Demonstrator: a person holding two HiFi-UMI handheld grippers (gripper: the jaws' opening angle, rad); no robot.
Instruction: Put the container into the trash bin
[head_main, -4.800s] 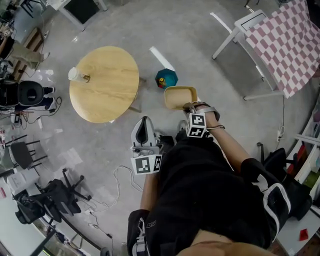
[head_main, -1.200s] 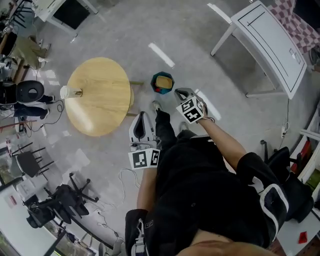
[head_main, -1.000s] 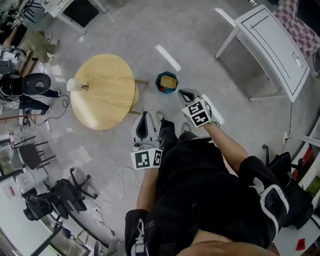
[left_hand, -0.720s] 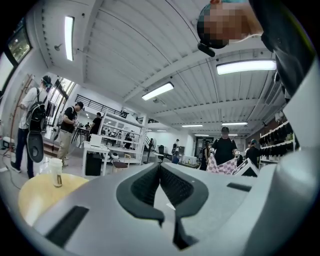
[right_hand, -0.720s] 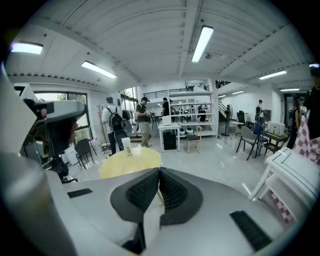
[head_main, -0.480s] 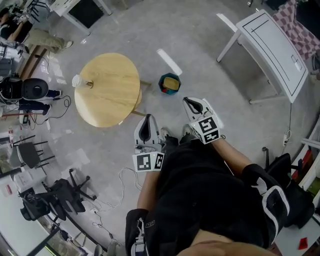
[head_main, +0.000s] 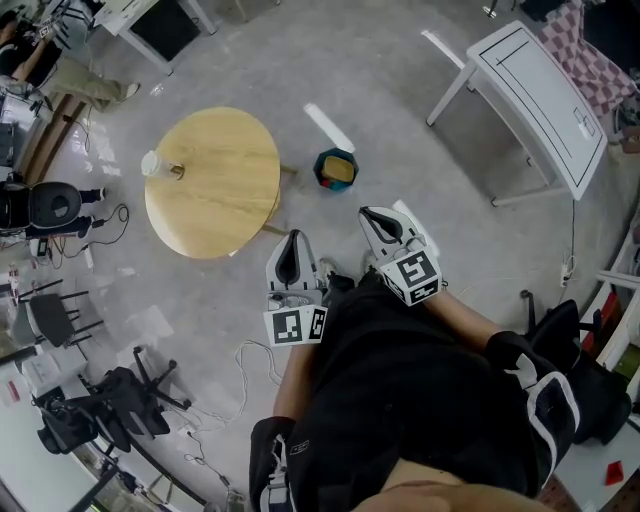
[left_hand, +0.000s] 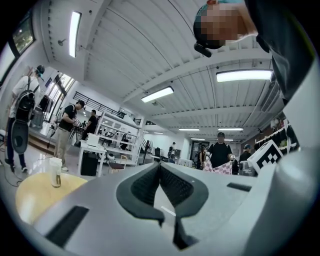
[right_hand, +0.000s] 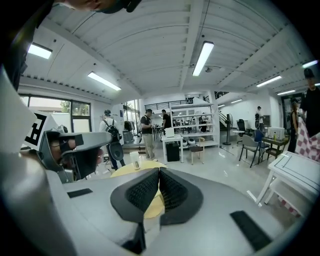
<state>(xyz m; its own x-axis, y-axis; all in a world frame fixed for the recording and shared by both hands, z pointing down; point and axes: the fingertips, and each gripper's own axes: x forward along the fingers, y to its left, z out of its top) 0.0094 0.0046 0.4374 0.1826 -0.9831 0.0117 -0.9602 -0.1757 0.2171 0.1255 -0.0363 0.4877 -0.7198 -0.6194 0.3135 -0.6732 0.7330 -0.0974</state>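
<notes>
The teal trash bin (head_main: 336, 168) stands on the floor beside the round wooden table (head_main: 212, 180). The tan container (head_main: 340, 170) lies inside the bin. My right gripper (head_main: 364, 212) hovers below and to the right of the bin, apart from it, shut with nothing between its jaws (right_hand: 158, 171). My left gripper (head_main: 292, 237) is held level in front of the body near the table's lower edge, also shut and empty (left_hand: 160, 165). The bin is in neither gripper view.
A clear cup (head_main: 155, 163) stands at the round table's left edge (left_hand: 54, 172). A white table (head_main: 540, 75) with a checkered cloth (head_main: 600, 55) is at the upper right. Office chairs (head_main: 90, 410) and cables lie lower left. People stand in the background.
My right gripper, which earlier held the container, has left it in the bin and drawn back and up toward the body, shut and empty. The left gripper has shifted slightly.
</notes>
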